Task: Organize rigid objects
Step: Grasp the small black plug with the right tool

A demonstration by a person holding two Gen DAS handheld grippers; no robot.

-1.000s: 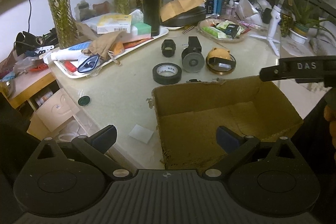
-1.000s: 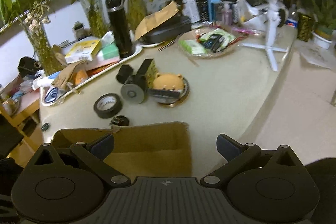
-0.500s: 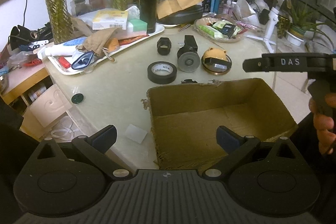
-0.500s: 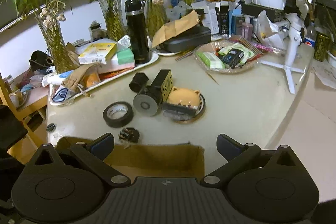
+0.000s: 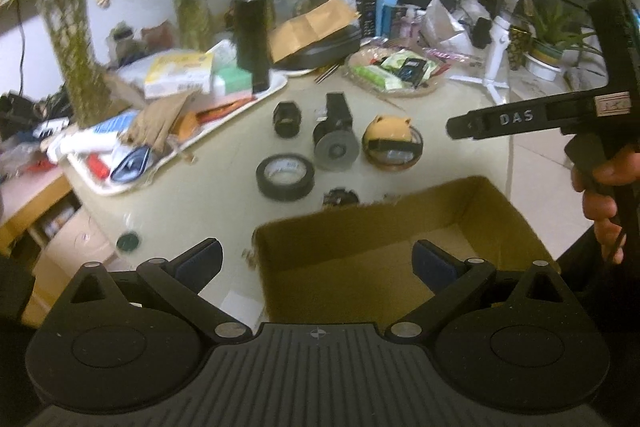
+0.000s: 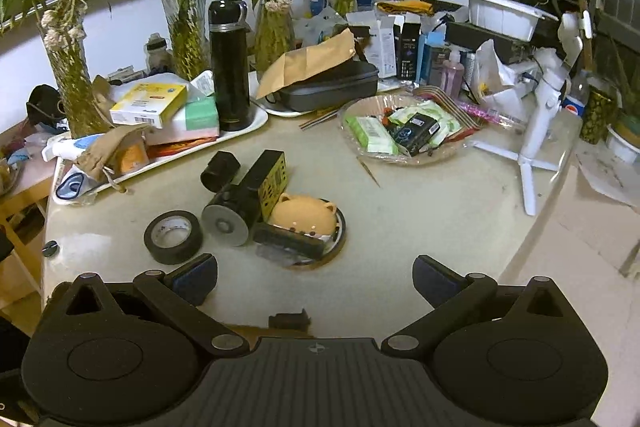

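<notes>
- At the near edge of the table (image 5: 224,187), in the left wrist view, the left tool (image 5: 316,265) hovers with its jaws spread wide and nothing between them, above the open cardboard box (image 5: 400,247).
- Beyond the box's far wall lie a roll of black tape (image 5: 285,176), a black cylinder with a grey end face (image 5: 335,147), a small black hexagonal piece (image 5: 286,119) and an orange bear-shaped object (image 5: 390,137) on a round dish.
- A small dark part (image 5: 341,197) sits just beside the box's far rim.
- At the right, a hand (image 5: 604,203) grips the right tool (image 5: 540,117), seen side-on and marked "DAS".
- In the right wrist view, the right tool (image 6: 315,277) is also wide and empty, over bare table (image 6: 420,211).
- The black tape (image 6: 173,236), the cylinder (image 6: 230,223) and the bear-shaped object (image 6: 306,215) lie just ahead of it, cylinder touching the dish.
- A white tray (image 6: 248,125) behind carries a black flask (image 6: 229,67) and boxes.
</notes>
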